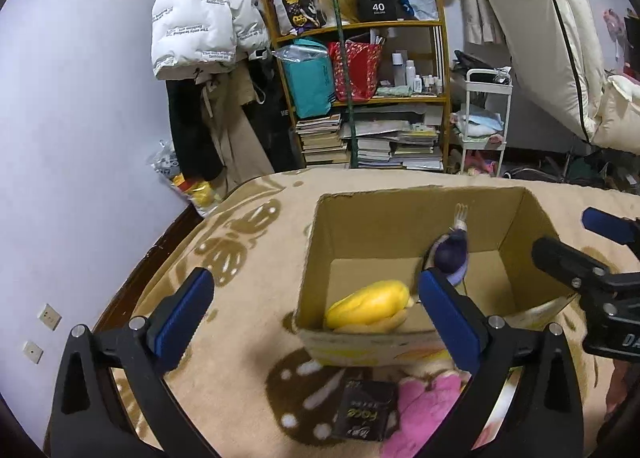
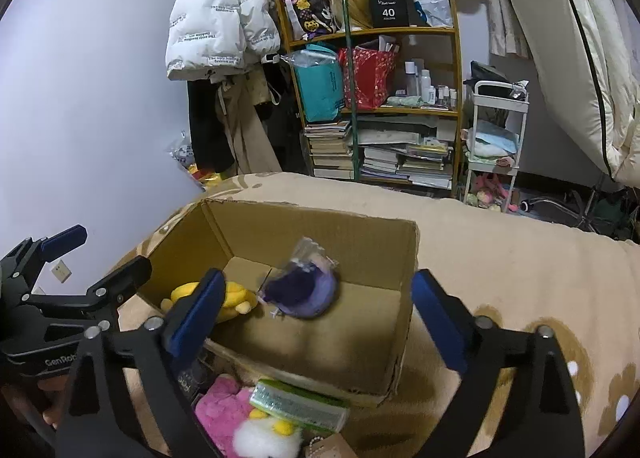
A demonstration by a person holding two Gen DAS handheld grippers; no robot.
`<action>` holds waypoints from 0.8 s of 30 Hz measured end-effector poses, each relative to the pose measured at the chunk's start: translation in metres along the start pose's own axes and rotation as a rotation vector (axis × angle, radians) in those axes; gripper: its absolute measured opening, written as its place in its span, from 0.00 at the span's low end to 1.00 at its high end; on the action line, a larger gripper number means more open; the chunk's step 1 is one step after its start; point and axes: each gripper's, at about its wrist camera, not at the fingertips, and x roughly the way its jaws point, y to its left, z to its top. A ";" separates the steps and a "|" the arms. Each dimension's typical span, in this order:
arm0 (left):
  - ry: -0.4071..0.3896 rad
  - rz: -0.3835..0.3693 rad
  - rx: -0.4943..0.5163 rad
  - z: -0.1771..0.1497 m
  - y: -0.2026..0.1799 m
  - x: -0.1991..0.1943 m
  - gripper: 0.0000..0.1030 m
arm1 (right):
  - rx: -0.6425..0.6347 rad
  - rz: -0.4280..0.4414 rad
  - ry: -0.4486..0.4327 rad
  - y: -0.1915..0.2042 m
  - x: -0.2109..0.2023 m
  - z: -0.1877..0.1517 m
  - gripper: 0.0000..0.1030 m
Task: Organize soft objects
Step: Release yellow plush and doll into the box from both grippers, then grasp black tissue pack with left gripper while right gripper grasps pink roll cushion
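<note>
At lower left of the left wrist view, the left gripper (image 1: 316, 318) stands wide apart and empty. Mid-frame, the cardboard box (image 1: 320, 242) holds a yellow plush (image 1: 368, 308) and a blurred purple plush (image 2: 300, 292) (seemingly mid-air). The right gripper (image 2: 316, 318) gapes empty too. Lower centre, a pink plush (image 2: 222, 410) lies on the blanket (image 2: 500, 254).

We see that the left gripper (image 1: 316, 318) and the right gripper (image 2: 316, 318) share one build: matte black triangular arms with cut-out windows, silver pivot screws, and blue ribbed pads (image 1: 182, 322) on each finger. White lettering marks the black bodies.
</note>
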 end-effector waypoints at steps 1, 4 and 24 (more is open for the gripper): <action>0.001 0.006 0.002 -0.001 0.001 -0.003 0.98 | 0.004 0.000 0.000 0.001 -0.002 -0.001 1.00; 0.007 0.017 0.015 -0.004 0.004 -0.011 0.98 | 0.006 0.003 0.009 0.004 -0.010 -0.004 1.00; 0.142 0.026 0.010 -0.030 0.027 -0.056 0.98 | -0.086 -0.061 0.010 0.036 -0.080 -0.022 1.00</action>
